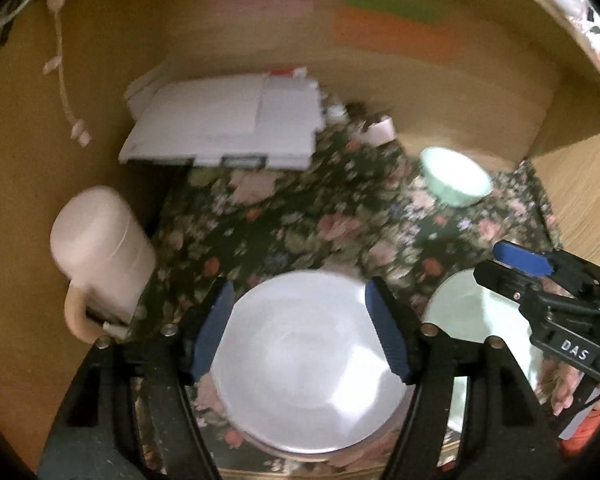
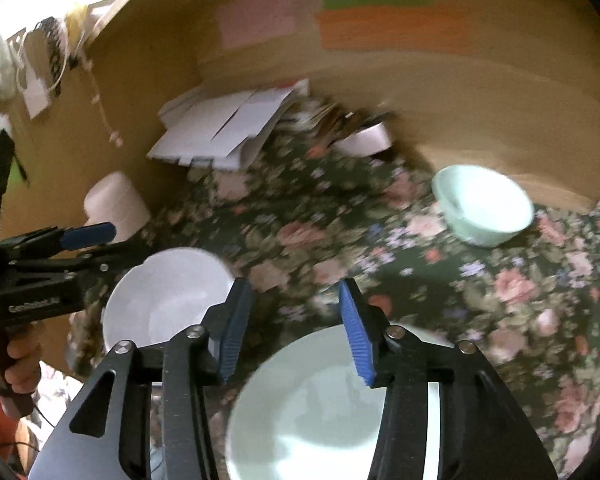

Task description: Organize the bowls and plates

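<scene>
My left gripper hangs open over a white plate that lies flat on the floral cloth; its pads touch nothing. To the right lies a pale green plate, with my right gripper above its far edge. In the right wrist view my right gripper stands open above the pale green plate, nothing between its pads. The white plate lies to the left, under my left gripper. A mint bowl stands upright at the far right of the cloth, also the mint bowl.
A pale pink jug with a handle stands at the cloth's left edge. A white box with papers and a small white cup sit at the back against the wooden wall. A hand grips the left tool's handle.
</scene>
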The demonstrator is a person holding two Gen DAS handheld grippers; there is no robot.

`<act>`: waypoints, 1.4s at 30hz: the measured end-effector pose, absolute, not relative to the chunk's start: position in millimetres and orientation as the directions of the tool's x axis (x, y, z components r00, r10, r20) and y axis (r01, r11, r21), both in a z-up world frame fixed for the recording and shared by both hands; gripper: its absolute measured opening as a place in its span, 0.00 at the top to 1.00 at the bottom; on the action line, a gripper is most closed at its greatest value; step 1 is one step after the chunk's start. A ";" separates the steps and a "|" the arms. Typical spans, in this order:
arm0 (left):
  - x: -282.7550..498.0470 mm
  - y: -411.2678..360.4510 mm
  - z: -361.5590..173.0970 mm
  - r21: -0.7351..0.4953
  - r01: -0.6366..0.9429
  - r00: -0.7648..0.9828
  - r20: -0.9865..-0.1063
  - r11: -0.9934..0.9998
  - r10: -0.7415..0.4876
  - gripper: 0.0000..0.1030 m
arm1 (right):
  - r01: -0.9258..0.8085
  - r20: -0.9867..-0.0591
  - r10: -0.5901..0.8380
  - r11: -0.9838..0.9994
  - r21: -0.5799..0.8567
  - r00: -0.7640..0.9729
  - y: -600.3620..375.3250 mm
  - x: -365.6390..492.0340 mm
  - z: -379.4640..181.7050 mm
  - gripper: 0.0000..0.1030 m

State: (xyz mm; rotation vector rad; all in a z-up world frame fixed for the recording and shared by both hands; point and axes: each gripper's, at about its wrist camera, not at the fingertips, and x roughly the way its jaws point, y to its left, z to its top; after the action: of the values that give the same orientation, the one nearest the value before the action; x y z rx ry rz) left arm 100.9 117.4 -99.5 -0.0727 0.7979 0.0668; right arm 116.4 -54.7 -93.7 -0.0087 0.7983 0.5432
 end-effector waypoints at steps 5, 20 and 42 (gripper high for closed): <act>114.2 91.1 -82.7 -0.045 -0.045 0.724 -0.690 0.998 0.002 0.32 | -0.408 -0.659 0.411 0.897 0.169 0.630 -86.9 128.3 -77.8 0.59; 195.6 15.7 -73.3 -0.029 0.029 0.728 -0.685 0.999 -0.041 0.32 | -0.275 -0.640 0.297 0.952 0.137 0.709 -158.7 186.7 -70.2 0.58; 320.6 -37.5 -133.5 0.003 0.035 0.589 -0.808 0.999 -0.019 0.32 | -0.124 -0.791 0.231 0.973 0.196 0.566 -208.3 305.0 -165.3 0.58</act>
State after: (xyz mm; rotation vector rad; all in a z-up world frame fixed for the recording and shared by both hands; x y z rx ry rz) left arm 320.6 -37.5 -133.5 0.0190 0.9404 -0.0313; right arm 305.0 -208.3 -165.3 0.1230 0.9469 0.2092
